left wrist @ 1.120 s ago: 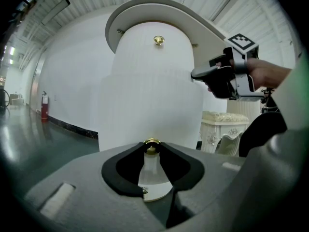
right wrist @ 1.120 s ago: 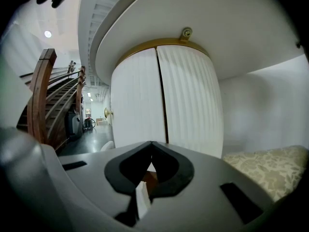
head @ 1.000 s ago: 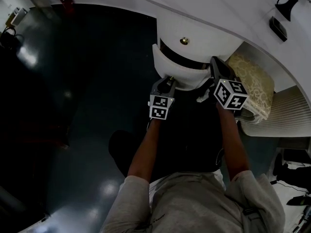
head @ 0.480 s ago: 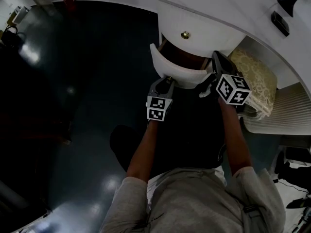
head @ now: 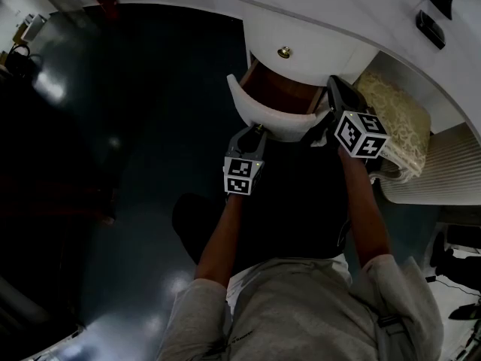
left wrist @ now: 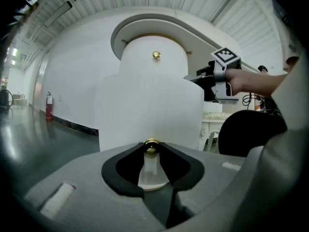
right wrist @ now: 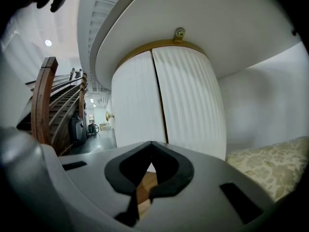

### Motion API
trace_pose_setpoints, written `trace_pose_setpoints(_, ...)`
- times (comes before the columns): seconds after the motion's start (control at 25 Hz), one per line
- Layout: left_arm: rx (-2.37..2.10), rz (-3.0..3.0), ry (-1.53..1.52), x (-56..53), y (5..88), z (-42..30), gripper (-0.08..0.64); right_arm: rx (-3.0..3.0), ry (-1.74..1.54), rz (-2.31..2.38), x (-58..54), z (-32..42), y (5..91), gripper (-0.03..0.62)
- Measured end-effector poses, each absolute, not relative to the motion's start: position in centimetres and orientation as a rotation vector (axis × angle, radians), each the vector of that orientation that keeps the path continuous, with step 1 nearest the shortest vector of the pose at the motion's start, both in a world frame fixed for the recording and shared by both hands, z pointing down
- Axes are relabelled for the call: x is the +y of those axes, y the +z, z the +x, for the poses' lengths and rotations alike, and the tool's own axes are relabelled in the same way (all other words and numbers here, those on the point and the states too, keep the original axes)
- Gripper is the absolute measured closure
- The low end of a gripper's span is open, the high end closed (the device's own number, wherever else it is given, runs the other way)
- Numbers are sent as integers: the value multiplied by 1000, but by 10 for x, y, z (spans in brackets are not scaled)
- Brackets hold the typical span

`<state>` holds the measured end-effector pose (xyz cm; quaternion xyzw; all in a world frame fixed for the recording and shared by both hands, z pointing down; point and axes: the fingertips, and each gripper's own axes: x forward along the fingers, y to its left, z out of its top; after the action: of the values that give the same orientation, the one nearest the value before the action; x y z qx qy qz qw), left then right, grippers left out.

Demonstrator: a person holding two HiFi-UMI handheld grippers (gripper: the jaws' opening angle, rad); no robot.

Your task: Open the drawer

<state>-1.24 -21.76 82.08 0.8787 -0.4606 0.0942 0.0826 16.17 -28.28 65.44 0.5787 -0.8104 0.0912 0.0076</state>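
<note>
The white curved cabinet (head: 316,47) has a lower drawer (head: 274,122) pulled partly out, its brown wooden inside (head: 282,92) showing. My left gripper (head: 258,132) is shut on the drawer's brass knob (left wrist: 151,146), which sits pinched between the black pads (left wrist: 169,161) against the white drawer front (left wrist: 145,115). The drawer above stays closed, with its own brass knob (head: 284,52). My right gripper (head: 337,92) hovers just right of the open drawer, pointing at the ribbed cabinet front (right wrist: 183,105). Its jaws meet at the tips, with nothing between them.
A patterned cushioned seat (head: 398,126) stands close on the right, under the white tabletop (head: 361,6). Dark glossy floor (head: 135,126) spreads to the left. The drawer's wooden side (right wrist: 41,105) rises at the left of the right gripper view. A small dark device (head: 430,28) lies on the tabletop.
The lower drawer has slid further out toward the person, pulled by the left gripper on its knob. More wooden interior shows. The right gripper has stayed where it was.
</note>
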Motion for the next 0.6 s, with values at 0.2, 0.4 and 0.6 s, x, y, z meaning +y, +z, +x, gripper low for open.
trace_pose_setpoints(0.2, -1383, 2623, 262, -210, 821, -18, 454, -2529, 281, 1818, -282, 161, 655, 577)
trace_pose_setpoints(0.4, -1373, 2636, 270, -203, 820, -24, 454, -2524, 289, 1813, -283, 160, 654, 577)
trace_pose_setpoints(0.6, -1391, 2638, 294, -196, 821, -27, 454, -2531, 284, 1814, -281, 160, 654, 577)
